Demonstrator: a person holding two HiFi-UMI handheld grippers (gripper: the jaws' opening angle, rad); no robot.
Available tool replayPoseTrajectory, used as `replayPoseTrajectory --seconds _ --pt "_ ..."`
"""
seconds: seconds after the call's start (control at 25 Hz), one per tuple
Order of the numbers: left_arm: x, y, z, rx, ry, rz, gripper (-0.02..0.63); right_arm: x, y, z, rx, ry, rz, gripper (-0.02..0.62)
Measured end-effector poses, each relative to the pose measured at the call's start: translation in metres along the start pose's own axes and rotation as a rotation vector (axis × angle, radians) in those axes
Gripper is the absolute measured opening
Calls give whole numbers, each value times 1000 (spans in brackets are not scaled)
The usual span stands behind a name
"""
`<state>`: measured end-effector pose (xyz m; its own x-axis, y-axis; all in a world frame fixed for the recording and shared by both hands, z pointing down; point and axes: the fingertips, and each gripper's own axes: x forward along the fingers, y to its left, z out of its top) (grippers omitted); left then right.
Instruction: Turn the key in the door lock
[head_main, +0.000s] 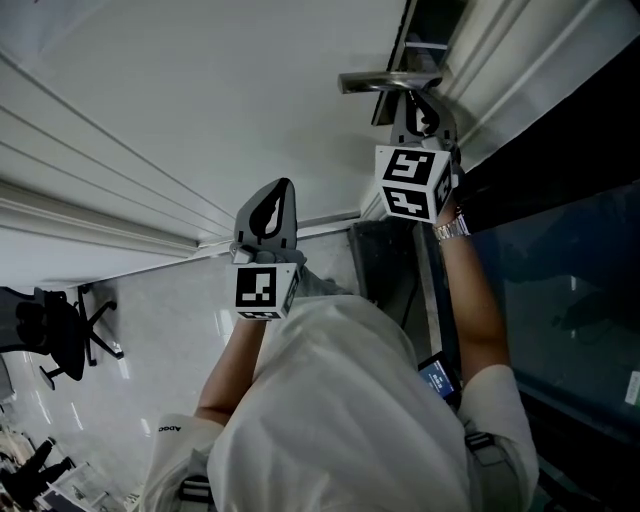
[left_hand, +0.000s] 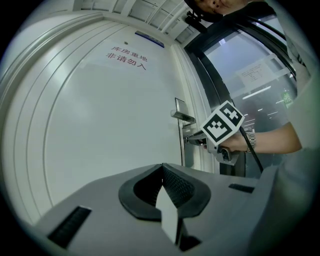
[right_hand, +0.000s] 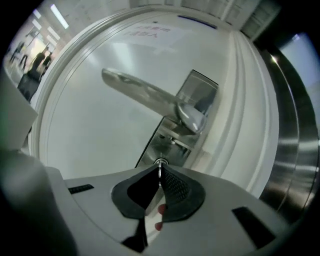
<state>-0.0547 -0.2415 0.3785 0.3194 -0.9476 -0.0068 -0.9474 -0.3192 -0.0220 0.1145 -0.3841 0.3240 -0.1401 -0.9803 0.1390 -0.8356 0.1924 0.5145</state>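
The right gripper (right_hand: 160, 168) is pinching the key (right_hand: 159, 172) by its flat head, its fingers (right_hand: 176, 188) pressing together on it right at their tips. The key is sitting in the lock (right_hand: 160, 161) directly ahead of those tips, below the handle (right_hand: 145, 92), which is crossing above and beyond them. The key's long axis is running along the line of the fingers, its blade pointing away from them into the door (right_hand: 95, 140), and its head is showing edge-on as a thin strip between the pads. The hold is looking shallow, so a twist is likely to make the pads slip off the thin head; any roll off the key's own axis is risking bending or jamming it, and a wide roll could knock the gripper's body against the handle. The left gripper (left_hand: 161, 169) is idling with its fingers closed on nothing, well apart from the lock.
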Motion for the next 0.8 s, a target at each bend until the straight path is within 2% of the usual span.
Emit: replayPoseTrajectory --seconds 0.16,0.44,0.64,0.8 --pt "-3 4 0 0 4 11 9 0 -4 -1 345 -4 84 11" --pt "-6 8 -8 -4 35 26 9 2 -7 -4 717 -15 170 11" --pt "-7 5 -4 6 10 23 10 3 -9 -9 1089 -14 259 11" --pt "-12 9 -5 9 12 38 9 4 -8 -10 1202 -11 297 12"
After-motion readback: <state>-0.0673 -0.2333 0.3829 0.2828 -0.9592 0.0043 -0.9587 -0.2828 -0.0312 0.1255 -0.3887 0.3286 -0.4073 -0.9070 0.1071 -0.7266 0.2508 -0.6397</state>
